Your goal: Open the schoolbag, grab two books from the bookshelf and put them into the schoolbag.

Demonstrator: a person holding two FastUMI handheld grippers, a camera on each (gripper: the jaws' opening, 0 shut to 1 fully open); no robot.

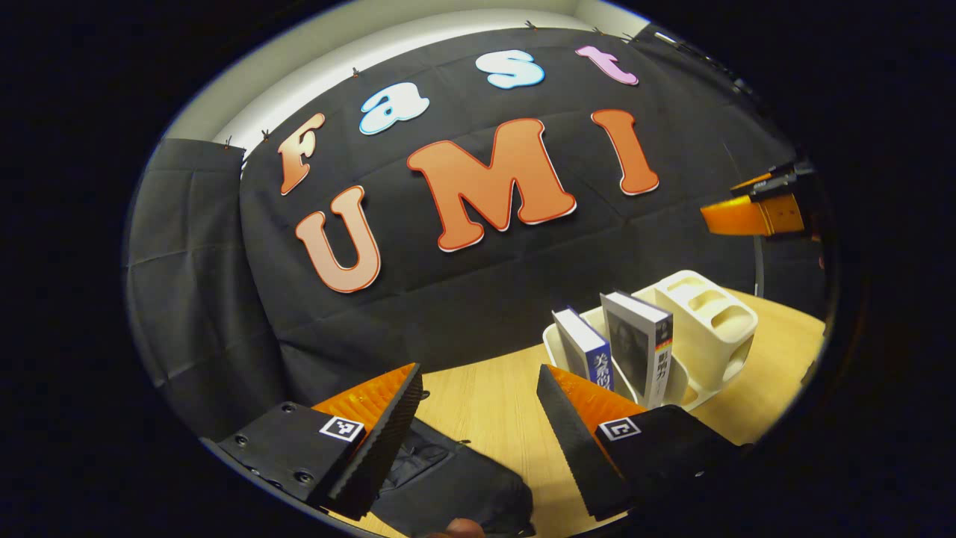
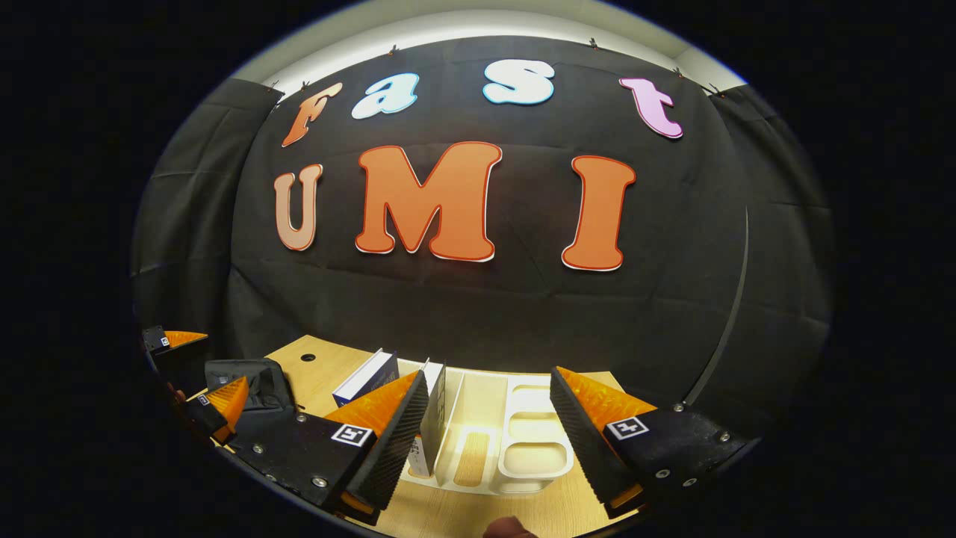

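left tongs [image 1: 478, 426] agape above schoolbag [image 1: 448, 478], books [image 1: 638, 344] upright in bookshelf [image 1: 709, 321]

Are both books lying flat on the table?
No. Both books stand upright in the cream rack.

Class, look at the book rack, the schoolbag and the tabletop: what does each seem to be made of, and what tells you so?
Book rack: likely moulded plastic, cream with a smooth matte finish; rounded corners and one-piece compartments suggest it.
Schoolbag: dark woven fabric, probably nylon; it creases softly and shows stitched seams.
Tabletop: light wood or wood-look laminate; a faint straight grain shows, though which one is unclear.
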